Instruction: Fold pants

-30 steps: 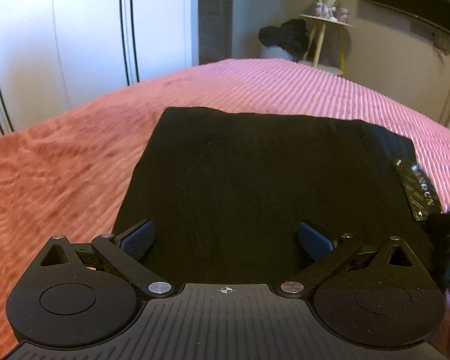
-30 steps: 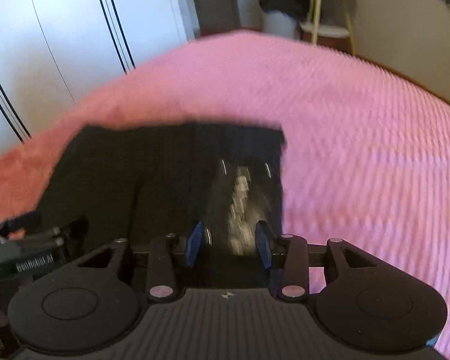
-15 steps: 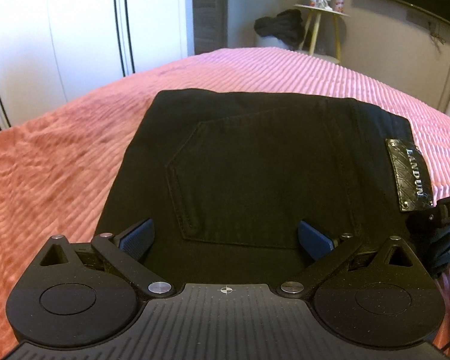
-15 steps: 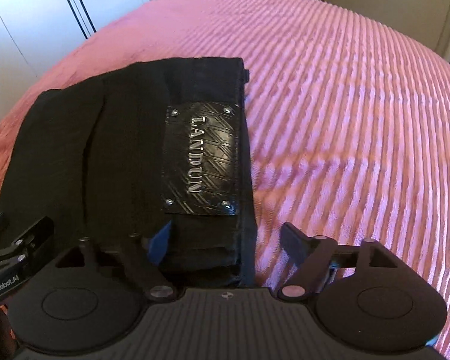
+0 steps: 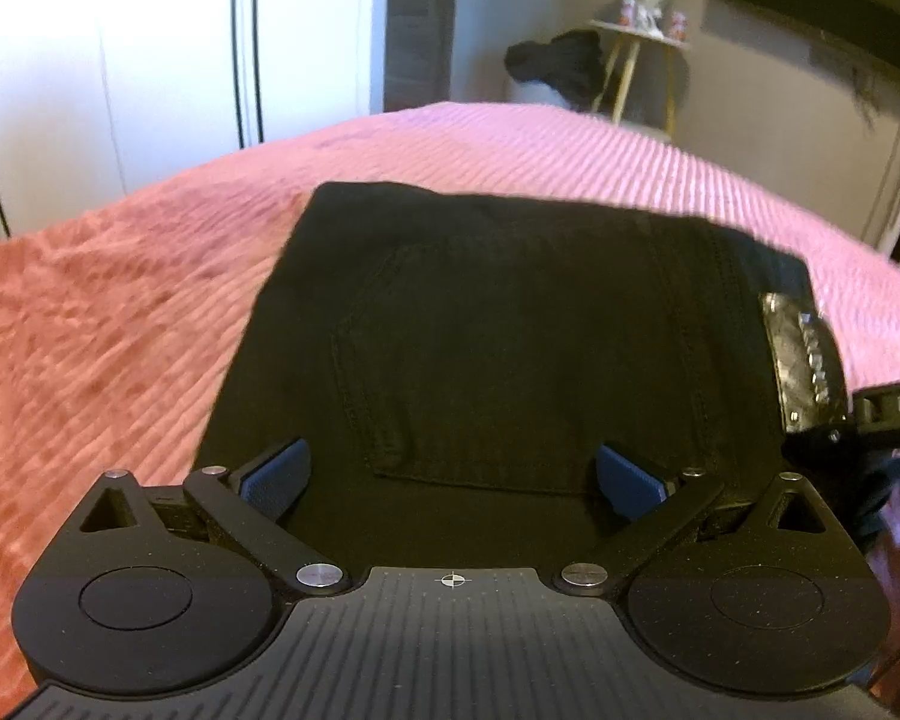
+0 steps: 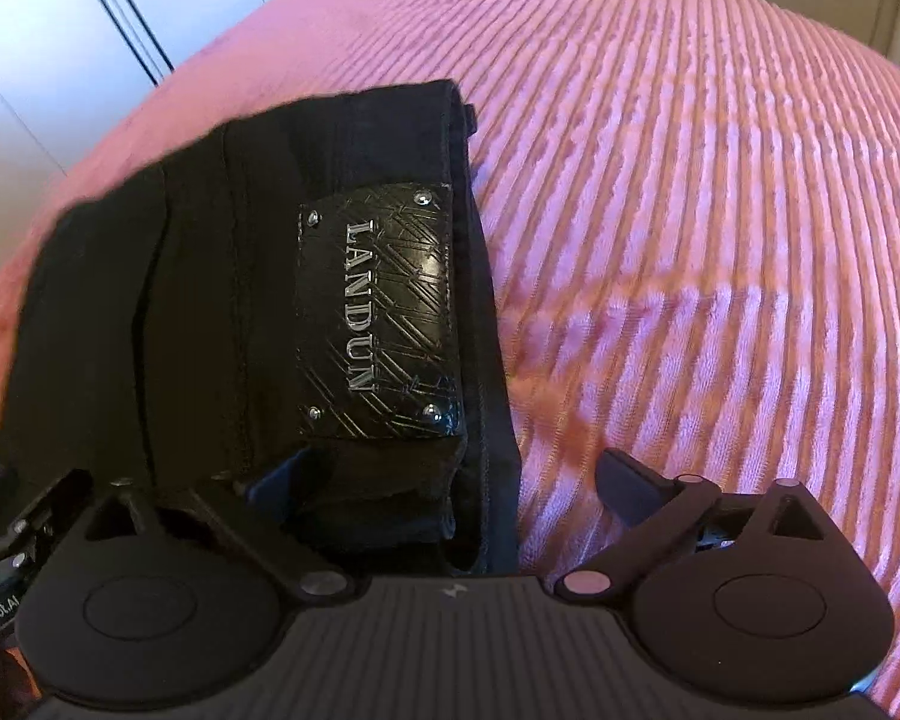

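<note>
The black pants lie folded into a compact rectangle on the pink ribbed bedspread, back pocket up. A shiny black brand patch sits on the waistband at the fold's right edge. My left gripper is open and empty, low over the near edge of the pants. My right gripper is open and empty over the waistband's near right corner; its left finger is above the fabric, its right finger above the bedspread. Part of the right gripper shows at the right edge of the left wrist view.
White wardrobe doors stand behind the bed on the left. A small stool-like side table with ornaments and a dark heap of cloth stand at the far wall. The bedspread stretches wide to the right of the pants.
The right gripper was shut on the waistband a second ago; it has opened and let go. The pants now lie flat. Both grippers have drawn back slightly.
</note>
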{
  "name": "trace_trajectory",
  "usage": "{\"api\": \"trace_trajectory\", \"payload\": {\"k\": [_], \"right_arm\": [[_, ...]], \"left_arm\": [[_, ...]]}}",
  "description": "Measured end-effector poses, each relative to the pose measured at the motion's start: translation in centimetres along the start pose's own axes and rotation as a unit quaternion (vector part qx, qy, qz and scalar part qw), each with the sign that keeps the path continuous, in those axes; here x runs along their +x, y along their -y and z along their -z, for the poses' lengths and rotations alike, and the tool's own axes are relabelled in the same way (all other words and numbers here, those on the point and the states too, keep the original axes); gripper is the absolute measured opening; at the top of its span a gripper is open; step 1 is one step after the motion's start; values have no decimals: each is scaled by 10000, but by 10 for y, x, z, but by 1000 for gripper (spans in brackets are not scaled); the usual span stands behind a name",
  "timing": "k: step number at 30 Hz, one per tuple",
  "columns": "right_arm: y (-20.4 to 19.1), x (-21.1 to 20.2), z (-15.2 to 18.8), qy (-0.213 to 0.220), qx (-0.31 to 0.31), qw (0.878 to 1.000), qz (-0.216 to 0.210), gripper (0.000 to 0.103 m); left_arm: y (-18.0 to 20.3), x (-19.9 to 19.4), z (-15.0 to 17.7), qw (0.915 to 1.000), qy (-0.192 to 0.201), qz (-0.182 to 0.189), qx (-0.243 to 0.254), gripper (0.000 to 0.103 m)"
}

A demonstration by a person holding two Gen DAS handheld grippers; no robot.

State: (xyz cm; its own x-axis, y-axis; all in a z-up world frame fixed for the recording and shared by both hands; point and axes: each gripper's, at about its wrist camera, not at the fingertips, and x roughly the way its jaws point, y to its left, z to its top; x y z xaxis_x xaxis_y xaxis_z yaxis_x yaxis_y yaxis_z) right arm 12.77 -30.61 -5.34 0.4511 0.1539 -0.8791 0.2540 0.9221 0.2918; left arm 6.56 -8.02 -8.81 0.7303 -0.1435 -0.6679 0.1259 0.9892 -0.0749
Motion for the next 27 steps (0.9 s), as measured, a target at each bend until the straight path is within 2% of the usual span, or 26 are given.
{"api": "trace_trajectory", "payload": {"k": [2,4,6,8,10,13,16,17,19,20,21,23,27], "right_arm": [[18,-5,-1,-85,356,9978,-545,98],[37,-4,-2,-178,724,9931,-911,96],[51,-7,-3,-196,987,9885,-1129,93],[64,-7,-2,-255,1193,9830,-1375,93],[72,-8,-1,-300,1329,9789,-1519,92],[78,-12,7,-414,1496,9697,-1885,92],[84,-10,11,-442,1684,9623,-2091,92],[87,-10,12,-447,1755,9602,-2125,92],[89,-9,13,-455,1808,9583,-2168,92],[89,-10,13,-445,1810,9582,-2170,92],[90,-11,13,-440,1816,9578,-2183,92],[93,-10,13,-413,1919,9553,-2209,92],[109,-14,13,-259,2287,9429,-2407,92]], "left_arm": [[-19,-6,-4,9990,64,117,-418,103],[-41,-10,-7,9955,108,375,-867,103],[-58,-12,-8,9912,113,617,-1163,103],[-72,-13,-6,9882,97,666,-1375,103],[-87,-15,-2,9811,48,859,-1734,103],[-111,-17,6,9617,17,1292,-2416,103],[-135,-8,12,9405,-196,1475,-3055,103],[-143,-2,15,9290,-340,1587,-3325,103],[-158,9,25,8970,-579,1951,-3924,103],[-163,12,29,8839,-627,2097,-4133,103],[-167,13,31,8766,-604,2167,-4254,103],[-171,17,30,8718,-633,2259,-4301,103],[-173,26,24,8737,-724,2373,-4184,103]]}}
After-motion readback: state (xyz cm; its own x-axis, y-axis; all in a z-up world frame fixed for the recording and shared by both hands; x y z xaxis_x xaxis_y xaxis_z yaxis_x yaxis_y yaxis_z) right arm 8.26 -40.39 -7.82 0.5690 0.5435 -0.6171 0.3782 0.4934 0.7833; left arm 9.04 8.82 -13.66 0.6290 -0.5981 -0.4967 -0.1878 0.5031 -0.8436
